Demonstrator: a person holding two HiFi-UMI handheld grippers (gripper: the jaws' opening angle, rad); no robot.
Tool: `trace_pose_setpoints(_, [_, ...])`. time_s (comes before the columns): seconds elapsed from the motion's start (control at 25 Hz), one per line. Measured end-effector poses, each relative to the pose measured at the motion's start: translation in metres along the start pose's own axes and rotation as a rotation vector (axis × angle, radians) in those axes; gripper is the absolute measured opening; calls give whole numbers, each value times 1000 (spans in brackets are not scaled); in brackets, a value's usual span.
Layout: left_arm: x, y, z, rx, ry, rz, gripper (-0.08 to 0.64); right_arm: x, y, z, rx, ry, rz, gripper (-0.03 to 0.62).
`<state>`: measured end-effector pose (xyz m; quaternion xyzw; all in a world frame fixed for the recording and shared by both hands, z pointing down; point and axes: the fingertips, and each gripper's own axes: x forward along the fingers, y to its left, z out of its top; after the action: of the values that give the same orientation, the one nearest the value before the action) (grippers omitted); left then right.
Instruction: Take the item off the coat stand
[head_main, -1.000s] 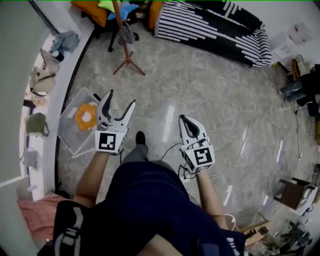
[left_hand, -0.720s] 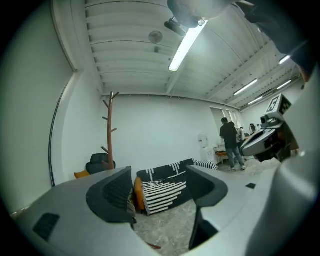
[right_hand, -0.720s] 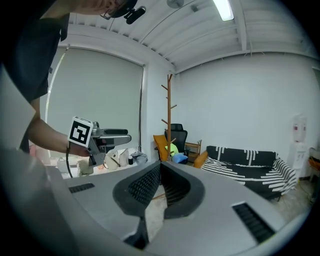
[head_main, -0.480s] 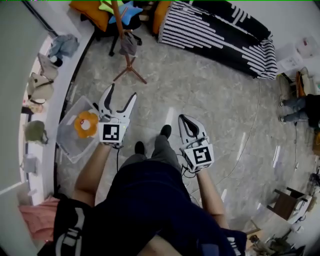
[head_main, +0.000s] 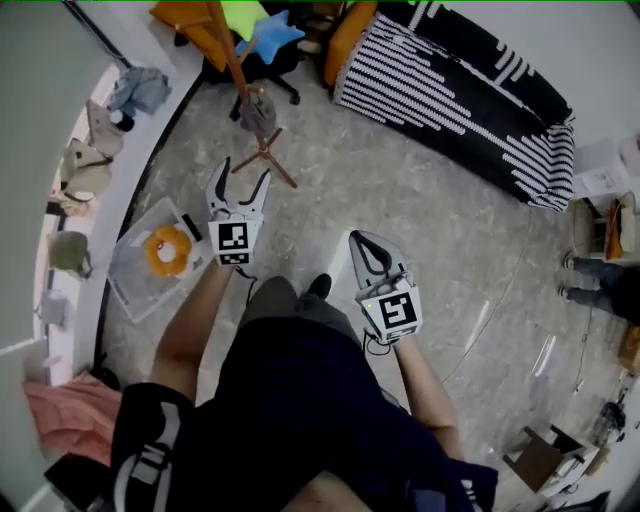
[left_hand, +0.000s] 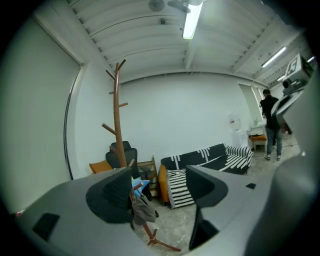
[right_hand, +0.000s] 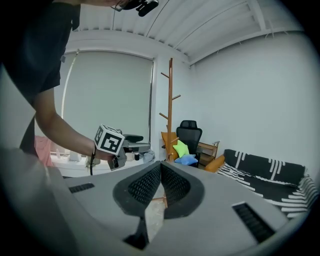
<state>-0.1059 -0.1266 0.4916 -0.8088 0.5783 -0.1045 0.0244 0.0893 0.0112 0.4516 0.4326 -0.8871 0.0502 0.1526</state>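
The grey garment (head_main: 257, 112) hung low on the wooden coat stand (head_main: 226, 45), just above the stand's three spread feet on the marble-patterned floor (head_main: 420, 210). The left gripper (head_main: 243, 180) was held out towards it with its jaws wide apart. In the left gripper view the garment showed in the gap between the two fingers (left_hand: 112, 197), close to the left-hand one in the picture, but it was well beyond their tips and touched neither. Nothing was gripped between them. The right gripper (head_main: 358, 241) was held nearer the person's body and farther from the stand, its jaws drawn together to a thin sliver of a gap with nothing in them. A clear bin (head_main: 130, 268) holding an orange thing sat on the floor beside the left forearm, near the curved ledge along the wall. Behind the stand were a black office chair (right_hand: 190, 131) and green and blue cushions (head_main: 272, 30), and a black-and-white striped sofa (head_main: 450, 100) ran along the far wall.
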Motion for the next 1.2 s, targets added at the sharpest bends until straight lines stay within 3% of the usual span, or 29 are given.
trace_pose_setpoints(0.32, [121,34,-52,16,93,106,334,87,-75,3,-31,17,39,20])
trace_pose_setpoints(0.64, [226,62,-117,27,190,152,334,175,-136,9,-18,61,31,20])
trace_pose_setpoints(0.84, [267,72,-164,19,277,214,334,210,-158,2,-21,86,82,20])
trace_pose_setpoints(1.2, [316,89,-229,-65,376,361,334,239,-191,-27,-48,170,182,20])
